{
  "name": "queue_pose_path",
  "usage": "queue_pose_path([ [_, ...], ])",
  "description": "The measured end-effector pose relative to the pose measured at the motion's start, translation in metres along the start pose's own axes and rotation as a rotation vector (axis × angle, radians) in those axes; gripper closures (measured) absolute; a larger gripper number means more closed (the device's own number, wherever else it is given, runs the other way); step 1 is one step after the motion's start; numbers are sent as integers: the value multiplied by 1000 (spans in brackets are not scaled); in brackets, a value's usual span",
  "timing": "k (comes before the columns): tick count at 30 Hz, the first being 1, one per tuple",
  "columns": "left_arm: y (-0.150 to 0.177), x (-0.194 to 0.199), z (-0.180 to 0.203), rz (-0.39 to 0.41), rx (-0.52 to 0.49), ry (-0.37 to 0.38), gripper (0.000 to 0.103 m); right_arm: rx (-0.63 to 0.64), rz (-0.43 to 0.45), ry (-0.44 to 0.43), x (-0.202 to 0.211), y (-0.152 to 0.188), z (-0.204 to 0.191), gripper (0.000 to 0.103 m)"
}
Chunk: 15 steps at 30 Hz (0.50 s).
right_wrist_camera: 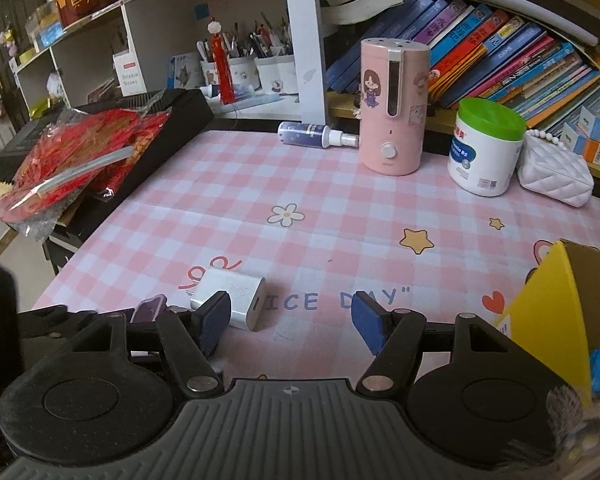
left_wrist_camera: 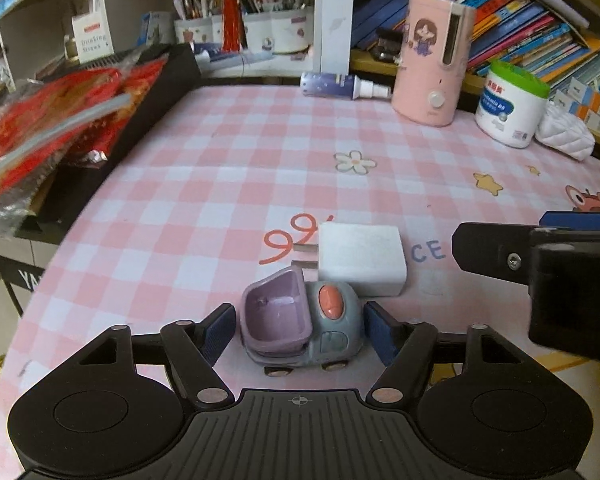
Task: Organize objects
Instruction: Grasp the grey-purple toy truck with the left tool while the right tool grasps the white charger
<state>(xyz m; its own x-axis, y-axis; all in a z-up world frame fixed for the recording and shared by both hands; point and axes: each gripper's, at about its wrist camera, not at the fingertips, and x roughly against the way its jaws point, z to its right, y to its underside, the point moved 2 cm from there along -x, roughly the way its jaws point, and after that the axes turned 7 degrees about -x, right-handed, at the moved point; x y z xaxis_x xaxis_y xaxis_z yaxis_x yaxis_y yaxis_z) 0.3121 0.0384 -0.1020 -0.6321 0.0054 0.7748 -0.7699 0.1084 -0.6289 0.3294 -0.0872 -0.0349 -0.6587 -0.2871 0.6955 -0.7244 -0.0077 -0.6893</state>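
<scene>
Jaws of the left gripper [left_wrist_camera: 300,330] stand spread, straddling without touching the small grey-and-purple plastic toy truck [left_wrist_camera: 300,328] lying crosswise on the pink checked tablecloth [left_wrist_camera: 220,184], white charger block [left_wrist_camera: 360,258] just beyond.

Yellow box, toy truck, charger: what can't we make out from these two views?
- yellow box: right wrist view, cut off by the right edge; contents mostly hidden behind its wall.
- toy truck: right wrist view shows only a purple sliver behind the right tool; whether the left tool pads touch it is unclear.
- white charger: left wrist view, near edge hidden by the truck.
</scene>
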Motion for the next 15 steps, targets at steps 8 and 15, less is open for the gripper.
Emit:
queue_pose_path([
  [8,9,21,-25,25,44,-5,40,33,-32,-42,-19,-3,-13,32],
  [15,29,53,-57,14,157,-34,39,83,-75,-63,-57,1,-37,22],
])
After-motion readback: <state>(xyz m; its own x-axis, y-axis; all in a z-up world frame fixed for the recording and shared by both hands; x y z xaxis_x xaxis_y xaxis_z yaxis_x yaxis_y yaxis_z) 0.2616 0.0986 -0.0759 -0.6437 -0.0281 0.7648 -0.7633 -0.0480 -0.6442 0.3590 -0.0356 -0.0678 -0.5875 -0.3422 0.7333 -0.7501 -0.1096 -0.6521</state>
